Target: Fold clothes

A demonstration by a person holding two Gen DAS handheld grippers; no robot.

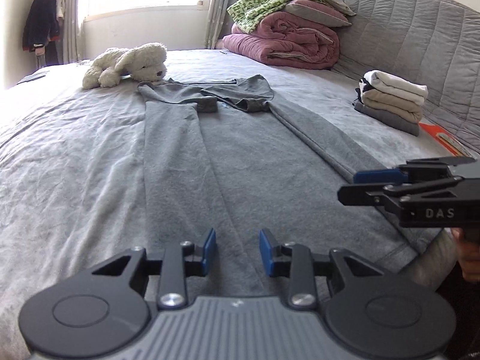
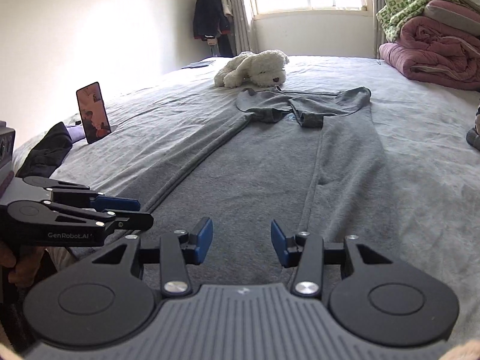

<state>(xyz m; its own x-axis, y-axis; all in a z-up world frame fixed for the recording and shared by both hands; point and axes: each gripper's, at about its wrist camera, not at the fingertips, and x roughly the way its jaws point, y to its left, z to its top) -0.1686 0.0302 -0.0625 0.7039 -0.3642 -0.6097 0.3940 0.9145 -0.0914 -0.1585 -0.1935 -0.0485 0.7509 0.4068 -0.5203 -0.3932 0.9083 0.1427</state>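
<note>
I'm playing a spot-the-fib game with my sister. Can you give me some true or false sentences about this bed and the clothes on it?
1. The grey garment lies spread flat on the bed. True.
2. The left gripper is squeezing the garment. False: its jaws stand open with nothing pinched between them.
3. A white plush toy lies just beyond the garment's far end. True.
4. The stack of folded clothes sits on top of the plush toy. False: it sits apart, near the padded headboard.
5. A phone stands upright on the bed. True.
6. The right gripper holds a sock. False: it is open and holds nothing.
</note>
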